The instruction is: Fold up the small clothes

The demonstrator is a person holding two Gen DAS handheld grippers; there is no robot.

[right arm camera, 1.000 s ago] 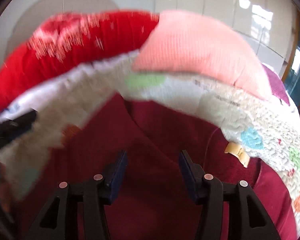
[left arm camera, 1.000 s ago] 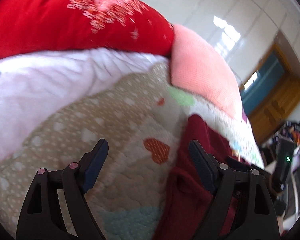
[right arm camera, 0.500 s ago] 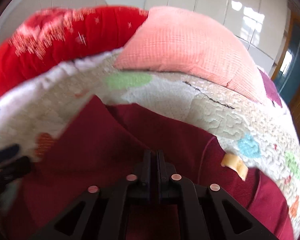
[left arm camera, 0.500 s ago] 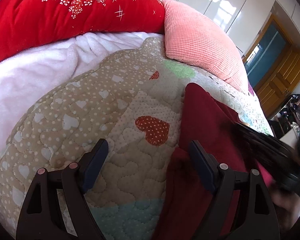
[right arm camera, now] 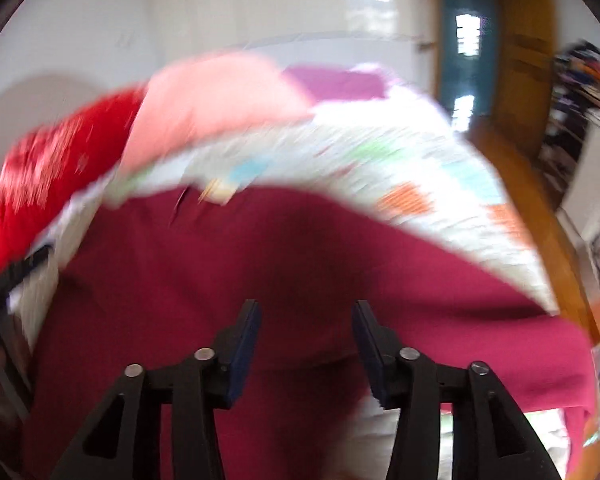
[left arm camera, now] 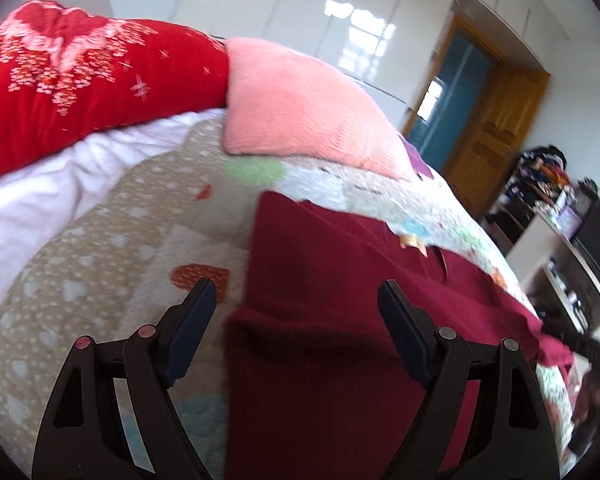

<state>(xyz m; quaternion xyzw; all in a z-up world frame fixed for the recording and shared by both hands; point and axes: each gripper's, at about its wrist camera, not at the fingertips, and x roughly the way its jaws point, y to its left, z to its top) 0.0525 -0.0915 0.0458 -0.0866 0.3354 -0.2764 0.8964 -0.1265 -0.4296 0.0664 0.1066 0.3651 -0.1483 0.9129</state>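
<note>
Maroon garment (left arm camera: 340,320) lies spread on the patchwork quilt (left arm camera: 100,280), filling the lower centre and right of your left wrist view; its left edge runs nearly straight up the frame and a thick fold sits across it near the bottom, between the fingers. Your left gripper (left arm camera: 296,320) has its jaws spread wide, nothing pinched: the left finger is over the quilt beside an orange heart patch (left arm camera: 200,276), the right finger over the garment. Can't tell whether either fingertip touches the fabric. Your right gripper (right arm camera: 304,336) has jaws that have just been opening, now apart about halfway, with only the maroon garment (right arm camera: 260,260) showing behind the gap and no cloth caught between the pads. That view is heavily motion-blurred, so fine detail is unreadable; the garment fills the lower half of it, the quilt (right arm camera: 420,184) arcs above it. A small yellow tag (left arm camera: 412,242) sits at the garment's upper edge. Behind, in the left view: red floral pillow (left arm camera: 80,80) upper left, pink pillow (left arm camera: 308,120) just right of it and touching it, white blanket (left arm camera: 60,188) below the red one. Wooden door (left arm camera: 496,132) and a cluttered shelf (left arm camera: 540,184) at right.
</note>
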